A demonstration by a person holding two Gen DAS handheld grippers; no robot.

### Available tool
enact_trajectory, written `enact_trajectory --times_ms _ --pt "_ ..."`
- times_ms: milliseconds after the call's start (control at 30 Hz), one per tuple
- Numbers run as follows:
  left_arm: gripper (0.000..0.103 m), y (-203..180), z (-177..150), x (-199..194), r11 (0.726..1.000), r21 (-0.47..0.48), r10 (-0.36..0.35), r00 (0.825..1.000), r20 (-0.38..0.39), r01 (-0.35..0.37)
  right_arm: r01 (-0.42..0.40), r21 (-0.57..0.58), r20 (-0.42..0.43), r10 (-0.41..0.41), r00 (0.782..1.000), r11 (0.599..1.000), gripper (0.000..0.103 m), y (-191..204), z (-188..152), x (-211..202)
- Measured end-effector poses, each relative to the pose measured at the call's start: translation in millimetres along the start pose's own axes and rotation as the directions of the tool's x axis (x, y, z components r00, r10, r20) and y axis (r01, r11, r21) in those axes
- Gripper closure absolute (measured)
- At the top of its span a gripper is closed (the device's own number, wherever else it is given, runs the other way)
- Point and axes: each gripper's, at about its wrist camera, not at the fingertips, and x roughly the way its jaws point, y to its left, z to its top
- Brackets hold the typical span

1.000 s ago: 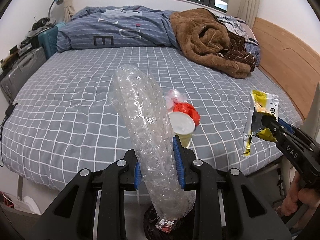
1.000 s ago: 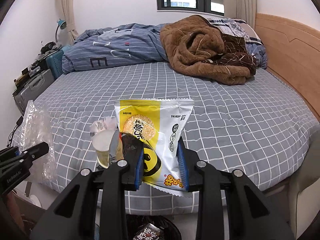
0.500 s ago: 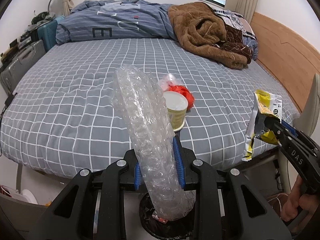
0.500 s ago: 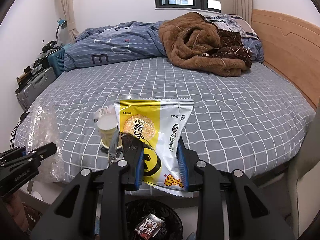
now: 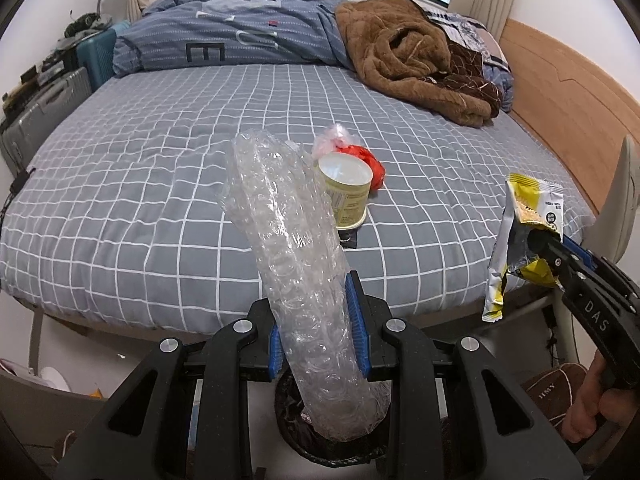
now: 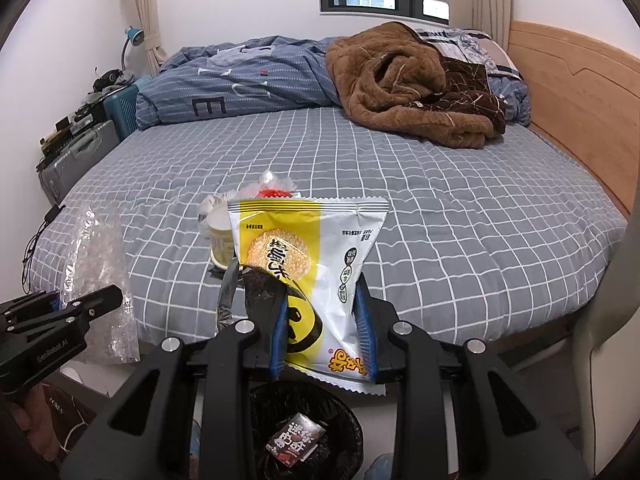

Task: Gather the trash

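My left gripper (image 5: 316,320) is shut on a roll of clear bubble wrap (image 5: 288,248) and holds it upright above a black trash bin (image 5: 332,444) on the floor. My right gripper (image 6: 322,320) is shut on a yellow and white snack bag (image 6: 308,264), above the same bin (image 6: 308,432), which holds a dark wrapper (image 6: 296,442). The snack bag also shows in the left wrist view (image 5: 528,232), and the bubble wrap in the right wrist view (image 6: 100,264). A yellow paper cup (image 5: 346,196) and a red and clear plastic bag (image 5: 360,156) lie on the bed.
The bed (image 5: 160,168) has a grey checked sheet, a blue duvet (image 5: 240,44) and a brown blanket (image 5: 412,56) at the far side. Suitcases (image 5: 44,108) stand at the left wall. A wooden headboard (image 5: 576,92) is at the right. Slippers (image 5: 552,392) lie on the floor.
Both grippers have pulled back from the bed and tilted down with their loads. The trash bin now shows more fully beneath them.
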Motion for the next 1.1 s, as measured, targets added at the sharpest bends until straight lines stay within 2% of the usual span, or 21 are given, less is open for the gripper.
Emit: enact_trajectory --times_ms 367,633,1100 --pt "0.076 -3 -22 -6 1.000 0.004 0.005 1.000 -0.016 -0.005 -0.002 0.003 -0.021 0.002 1.000 1.000 0.075 1 -17 -10" --pt "0.076 0 -53 -4 1.000 -0.005 0.000 0.998 -0.055 -0.001 -0.004 0.007 -0.076 0.005 0.997 1.000 0.075 0 -45 -7" --pt "0.076 10 -100 4 1.000 -0.019 0.022 0.992 -0.121 -0.025 -0.028 -0.065 -0.174 0.016 0.985 0.997 0.075 27 -96 1"
